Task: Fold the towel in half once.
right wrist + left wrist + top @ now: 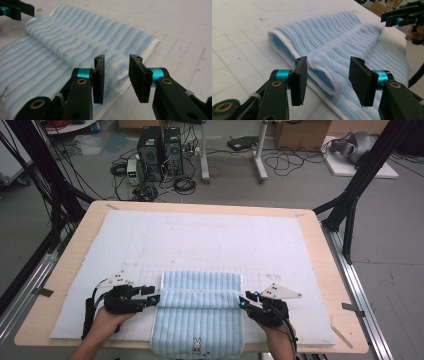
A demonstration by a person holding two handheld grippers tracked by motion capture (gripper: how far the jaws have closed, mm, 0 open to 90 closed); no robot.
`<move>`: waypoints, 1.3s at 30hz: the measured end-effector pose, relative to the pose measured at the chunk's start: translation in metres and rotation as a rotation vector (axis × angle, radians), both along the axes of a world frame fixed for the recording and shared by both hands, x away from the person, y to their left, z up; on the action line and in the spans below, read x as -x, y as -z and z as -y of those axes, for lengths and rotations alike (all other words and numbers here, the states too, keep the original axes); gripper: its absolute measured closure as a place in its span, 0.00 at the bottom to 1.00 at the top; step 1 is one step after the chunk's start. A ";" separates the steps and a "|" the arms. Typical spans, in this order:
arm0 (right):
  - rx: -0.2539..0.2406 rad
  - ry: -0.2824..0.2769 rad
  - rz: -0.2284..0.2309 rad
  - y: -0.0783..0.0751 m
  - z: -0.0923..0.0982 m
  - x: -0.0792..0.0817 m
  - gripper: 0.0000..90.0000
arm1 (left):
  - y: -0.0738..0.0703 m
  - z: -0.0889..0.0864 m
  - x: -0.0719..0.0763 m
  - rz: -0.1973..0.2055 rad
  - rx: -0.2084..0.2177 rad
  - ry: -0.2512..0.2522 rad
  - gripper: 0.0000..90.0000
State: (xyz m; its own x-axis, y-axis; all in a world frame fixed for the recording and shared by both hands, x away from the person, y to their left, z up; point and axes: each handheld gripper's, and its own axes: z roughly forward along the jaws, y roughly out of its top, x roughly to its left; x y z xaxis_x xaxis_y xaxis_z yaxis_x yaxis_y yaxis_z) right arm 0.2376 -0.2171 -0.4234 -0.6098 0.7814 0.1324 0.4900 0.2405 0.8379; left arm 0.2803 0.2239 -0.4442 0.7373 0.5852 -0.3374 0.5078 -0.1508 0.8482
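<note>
You are holding the left gripper (152,296) and right gripper (243,301) with jaws parted at opposite ends of the fold in the blue striped towel (199,312) lying on the table's (320,240) near edge.

No legible text or labels.
</note>
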 end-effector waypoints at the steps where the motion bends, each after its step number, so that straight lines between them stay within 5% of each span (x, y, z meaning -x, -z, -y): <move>1: 0.002 0.010 0.003 -0.001 0.000 -0.004 0.73 | -0.002 0.000 -0.004 0.004 -0.004 -0.007 0.53; 6: 0.039 0.075 -0.004 -0.002 -0.003 -0.029 0.69 | -0.007 0.001 -0.028 0.016 -0.032 -0.079 0.51; 9: 0.079 0.104 -0.031 0.004 -0.007 -0.046 0.63 | -0.004 0.004 -0.044 -0.013 -0.030 -0.132 0.49; 10: 0.089 0.108 -0.042 0.006 -0.009 -0.052 0.62 | -0.002 0.007 -0.050 -0.028 -0.058 -0.144 0.49; 16: 0.138 0.127 -0.096 0.015 -0.020 -0.075 0.56 | 0.006 0.029 -0.069 -0.069 -0.143 -0.134 0.45; 19: 0.155 0.122 -0.107 0.018 -0.023 -0.078 0.55 | 0.009 0.036 -0.069 -0.056 -0.179 -0.122 0.46; 23: 0.163 0.118 -0.127 0.022 -0.026 -0.079 0.57 | 0.008 0.039 -0.064 -0.004 -0.257 -0.135 0.66; 25: 0.149 0.137 -0.138 0.022 -0.025 -0.079 0.67 | 0.008 0.042 -0.060 0.011 -0.272 -0.096 0.90; 26: 0.140 0.142 -0.148 0.022 -0.024 -0.078 0.74 | 0.007 0.044 -0.059 0.024 -0.291 -0.101 0.94; 28: 0.112 0.112 -0.171 0.022 -0.023 -0.079 0.93 | 0.007 0.044 -0.060 0.004 -0.272 -0.114 0.95; 30: 0.154 0.093 -0.152 0.020 -0.028 -0.079 0.95 | 0.007 0.041 -0.064 -0.018 -0.235 -0.130 0.95; 33: 0.148 0.091 -0.141 0.018 -0.027 -0.085 0.96 | 0.004 0.038 -0.073 -0.015 -0.185 -0.154 0.95; 39: 0.151 0.110 -0.107 0.012 -0.027 -0.108 0.95 | -0.005 0.039 -0.096 0.021 -0.168 -0.179 0.95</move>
